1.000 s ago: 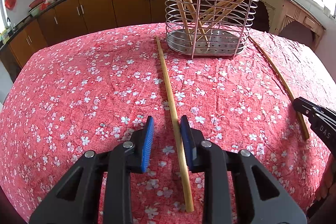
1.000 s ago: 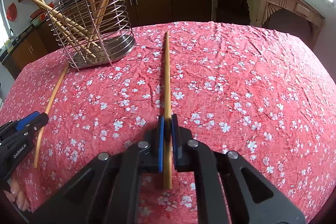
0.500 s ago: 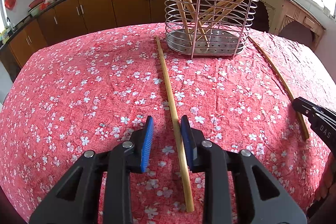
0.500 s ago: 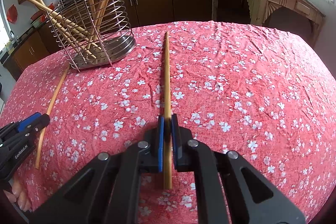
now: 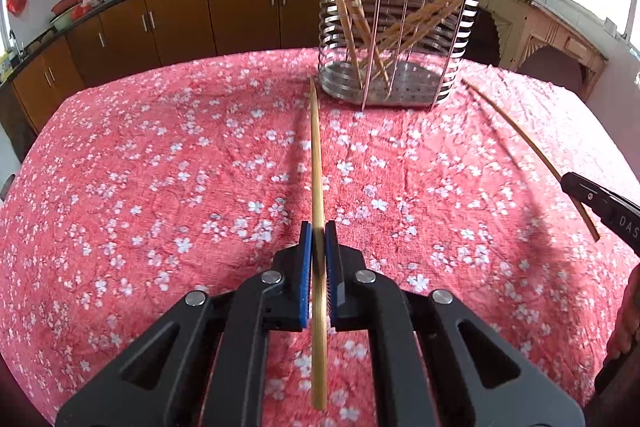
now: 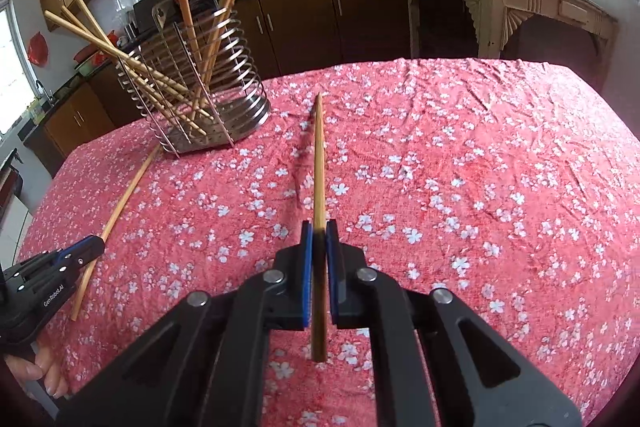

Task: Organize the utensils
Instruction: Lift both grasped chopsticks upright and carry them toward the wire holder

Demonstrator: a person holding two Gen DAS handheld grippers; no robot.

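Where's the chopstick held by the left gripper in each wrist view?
Left wrist: chopstick runs up the centre, clamped in the left gripper.
Right wrist: same chopstick, lower left, beside the left gripper.
Shared landmark: wire utensil holder.

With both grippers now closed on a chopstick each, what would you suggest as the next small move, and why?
Probably carry both toward the wire holder and tip them in. The left gripper clamps one chopstick, the right gripper another, and the holder already contains the other chopsticks.
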